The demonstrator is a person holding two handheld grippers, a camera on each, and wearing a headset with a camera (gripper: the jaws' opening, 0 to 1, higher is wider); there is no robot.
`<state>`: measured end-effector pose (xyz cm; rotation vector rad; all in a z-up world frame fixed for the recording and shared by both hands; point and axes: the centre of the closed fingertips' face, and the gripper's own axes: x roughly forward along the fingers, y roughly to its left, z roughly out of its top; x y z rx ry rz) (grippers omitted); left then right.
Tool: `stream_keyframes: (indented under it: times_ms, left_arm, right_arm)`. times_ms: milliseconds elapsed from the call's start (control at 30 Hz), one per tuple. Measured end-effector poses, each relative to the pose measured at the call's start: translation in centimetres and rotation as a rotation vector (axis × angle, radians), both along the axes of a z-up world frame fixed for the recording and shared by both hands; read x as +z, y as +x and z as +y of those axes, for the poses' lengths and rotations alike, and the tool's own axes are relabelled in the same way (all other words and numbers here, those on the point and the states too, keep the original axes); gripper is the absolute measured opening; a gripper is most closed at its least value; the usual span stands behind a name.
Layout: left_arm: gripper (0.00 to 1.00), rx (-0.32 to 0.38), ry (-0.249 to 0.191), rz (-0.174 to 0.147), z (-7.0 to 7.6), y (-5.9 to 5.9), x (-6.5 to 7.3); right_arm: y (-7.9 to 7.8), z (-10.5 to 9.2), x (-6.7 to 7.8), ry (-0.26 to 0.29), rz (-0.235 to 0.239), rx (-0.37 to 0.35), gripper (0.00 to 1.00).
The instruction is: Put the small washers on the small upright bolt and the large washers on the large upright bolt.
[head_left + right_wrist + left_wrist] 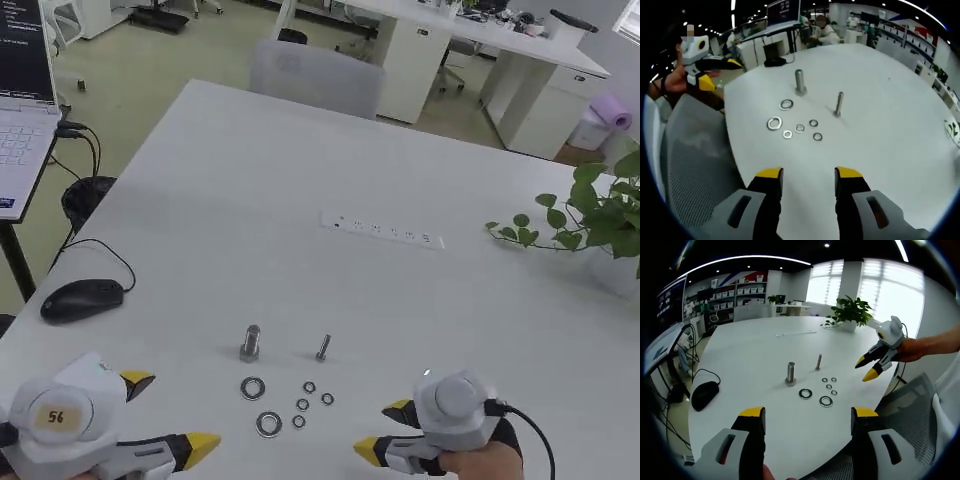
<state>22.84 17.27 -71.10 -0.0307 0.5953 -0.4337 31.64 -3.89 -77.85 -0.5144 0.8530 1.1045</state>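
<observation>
Washers, none threaded yet: we are looking down at a white table (300, 180) w/ the parts grouped near its front edge. Large bolt (250, 343) is standing upright at left, small bolt (323, 347) standing upright just to its right, the two apart. Two large washers (253, 387) are lying flat in front of the large bolt; four small washers (309, 387) are lying loose in a cluster in front of the small bolt, beside the large ones. Nothing is sitting on either bolt.

Left tool (170, 411) is hovering at the near left edge, jaws spread wide, gripping nothing. Right tool (381, 428) is hovering near right, jaws also parted & empty, tips pointing in toward the washers. Both are well clear of the parts.

We are judging this as the very start: approach, first pick not yet made. Next move is calling for one tool to drop low over a single washer, prob. a near one, pinching its thin rim off the flat surface w/o nudging neighbours, then lining its hole up over the matching bolt's tip.
</observation>
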Motion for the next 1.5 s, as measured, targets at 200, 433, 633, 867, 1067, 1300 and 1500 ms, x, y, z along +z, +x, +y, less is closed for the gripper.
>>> stream_keyframes:
  times_ms: [200, 433, 633, 867, 1067, 1300, 1500]
  left_arm:
    - [0.68, -0.001, 0.002, 0.001, 0.2, 0.2, -0.2]
    - [0.68, -0.024, 0.014, 0.004, -0.6, 0.4, -0.3]
    - [0.68, -0.022, 0.012, 0.002, -0.8, 0.4, -0.3]
    - [0.68, -0.014, 0.013, 0.005, -0.5, 0.2, -0.4]
    - [0.68, -0.002, 0.012, 0.004, -0.1, 0.0, -0.3]
    - [0.68, 0.006, 0.008, 0.004, -0.1, 0.0, -0.3]
    - [0.68, 0.002, 0.008, 0.003, -0.6, 0.1, -0.4]
  right_arm:
    - [1.0, 1.7, -1.1, -0.049, 0.015, 0.091, 0.31]
    - [2.0, 2.9, -2.3, -0.093, 0.034, 0.173, 0.28]
    - [3.2, 3.7, -3.2, -0.116, 0.045, 0.203, 0.27]
    - [3.7, 4.4, -4.1, -0.147, 0.057, 0.247, 0.24]
    - [3.8, 4.6, -4.5, -0.193, 0.040, 0.309, 0.24]
    - [4.0, 5.1, -4.5, -0.197, 0.009, 0.379, 0.20]
    - [3.8, 5.1, -4.5, -0.201, -0.010, 0.427, 0.19]
